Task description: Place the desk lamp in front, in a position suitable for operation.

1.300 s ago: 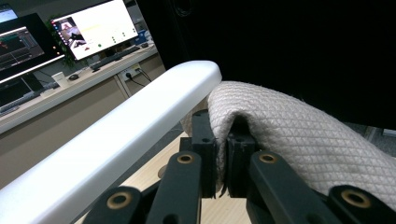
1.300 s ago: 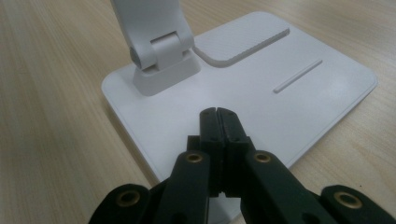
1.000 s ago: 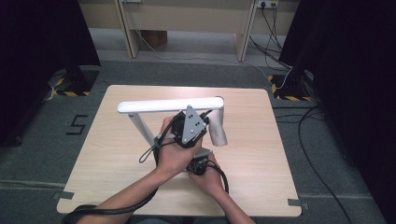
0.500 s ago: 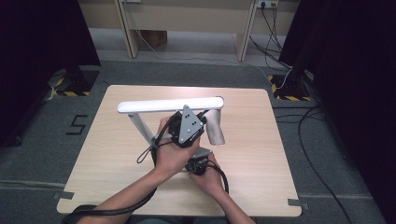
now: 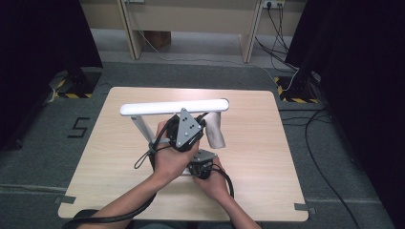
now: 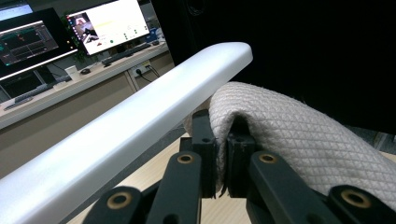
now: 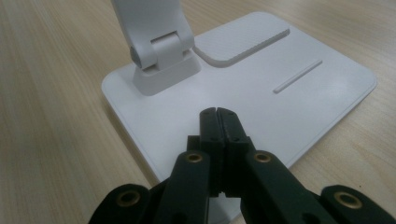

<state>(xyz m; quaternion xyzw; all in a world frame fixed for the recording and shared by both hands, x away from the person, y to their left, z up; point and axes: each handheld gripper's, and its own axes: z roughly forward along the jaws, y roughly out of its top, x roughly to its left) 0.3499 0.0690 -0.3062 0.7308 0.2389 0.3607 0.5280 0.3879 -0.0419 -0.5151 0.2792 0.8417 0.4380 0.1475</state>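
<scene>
Wiping the long white plastic lamp bar [image 6: 140, 116] goes best if the left gripper [image 6: 223, 140], pinching the beige quilted cloth [image 6: 303, 135], slides steadily while the closed, empty right gripper [image 7: 218, 114] presses the flat white base [image 7: 299, 107].

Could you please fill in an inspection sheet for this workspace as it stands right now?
Surface: light wooden table, no marks seen.
Job's things: white desk lamp with its light bar level over the table and its flat base on the wood; pale quilted cloth draped by the bar's end.
Clutter: nothing seen.
Grippers: left gripper shut on the cloth beside the bar; right gripper shut, its tips over the lamp base, whether pressing it cannot be told.
Cables: black cable loops from the left gripper; more run across the floor at right.
Surroundings: grey carpet, black curtains, a desk with monitors.
</scene>
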